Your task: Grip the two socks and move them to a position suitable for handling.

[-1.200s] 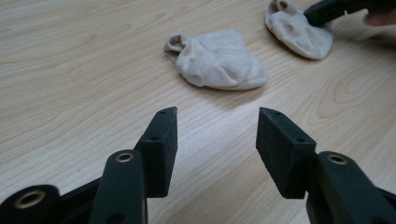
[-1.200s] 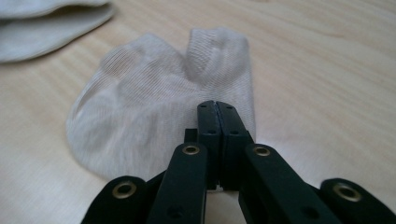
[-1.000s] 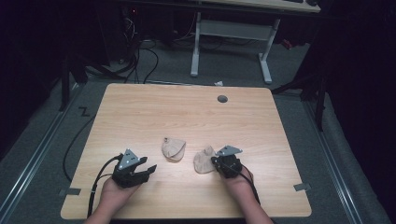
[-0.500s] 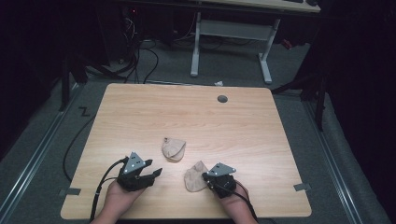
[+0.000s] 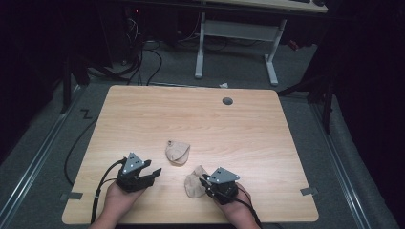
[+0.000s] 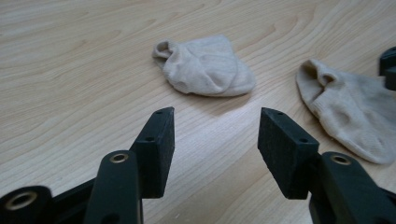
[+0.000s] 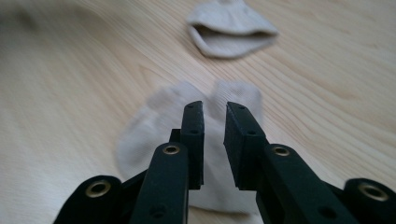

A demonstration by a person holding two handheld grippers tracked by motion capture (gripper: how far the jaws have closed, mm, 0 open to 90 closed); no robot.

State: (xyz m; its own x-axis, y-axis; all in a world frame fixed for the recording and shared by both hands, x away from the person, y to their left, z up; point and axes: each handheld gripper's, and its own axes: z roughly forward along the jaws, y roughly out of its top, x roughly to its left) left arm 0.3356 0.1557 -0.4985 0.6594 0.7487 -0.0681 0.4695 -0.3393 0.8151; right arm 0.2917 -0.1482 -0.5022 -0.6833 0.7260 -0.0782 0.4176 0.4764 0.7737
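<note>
Two beige ankle socks lie on the wooden table (image 5: 191, 109). One sock (image 5: 177, 151) (image 6: 208, 67) (image 7: 231, 28) rests flat near the table's middle front. The other sock (image 5: 193, 183) (image 6: 352, 112) (image 7: 149, 135) lies closer to the front edge, under my right gripper (image 5: 204, 180) (image 7: 215, 109). Its jaws stand nearly together, pinching the sock's fabric. My left gripper (image 5: 154, 174) (image 6: 215, 123) hovers at the front left, open and holding nothing, pointed toward the first sock a short way ahead.
A round cable hole (image 5: 227, 101) sits near the table's far edge. The front edge runs just below both hands. Beyond the table stand a white desk frame (image 5: 200, 43) and floor cables (image 5: 143, 57).
My right gripper has drawn back toward the front edge and slightly left, and the sock has slid along with it. The left gripper has barely shifted.
</note>
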